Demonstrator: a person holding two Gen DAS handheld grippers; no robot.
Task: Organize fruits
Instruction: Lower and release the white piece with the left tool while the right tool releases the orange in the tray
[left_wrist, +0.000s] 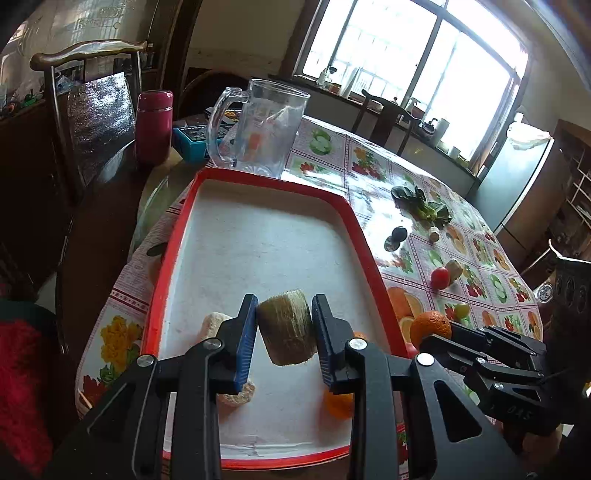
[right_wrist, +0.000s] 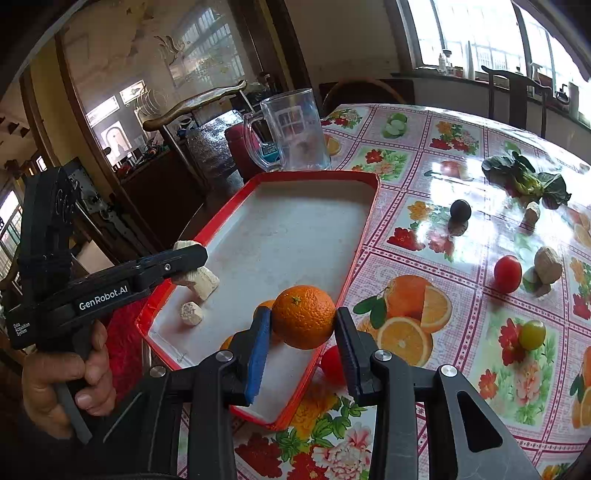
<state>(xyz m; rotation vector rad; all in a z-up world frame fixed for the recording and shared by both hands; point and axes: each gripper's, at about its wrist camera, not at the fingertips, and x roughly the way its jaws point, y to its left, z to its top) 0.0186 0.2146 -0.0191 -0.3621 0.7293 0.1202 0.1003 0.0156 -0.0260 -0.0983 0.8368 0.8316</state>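
Observation:
My left gripper is shut on a brownish-green cut fruit piece, held over the red-rimmed white tray. My right gripper is shut on an orange, held above the tray's right rim; it also shows in the left wrist view. In the tray lie pale cut pieces and an orange fruit. On the tablecloth lie a red tomato, a dark plum, a green-yellow fruit and a brown fruit.
A clear glass jug stands behind the tray, with a maroon flask and a blue box to its left. Leafy greens lie far right. A small red fruit sits by the tray's edge. Chairs ring the table.

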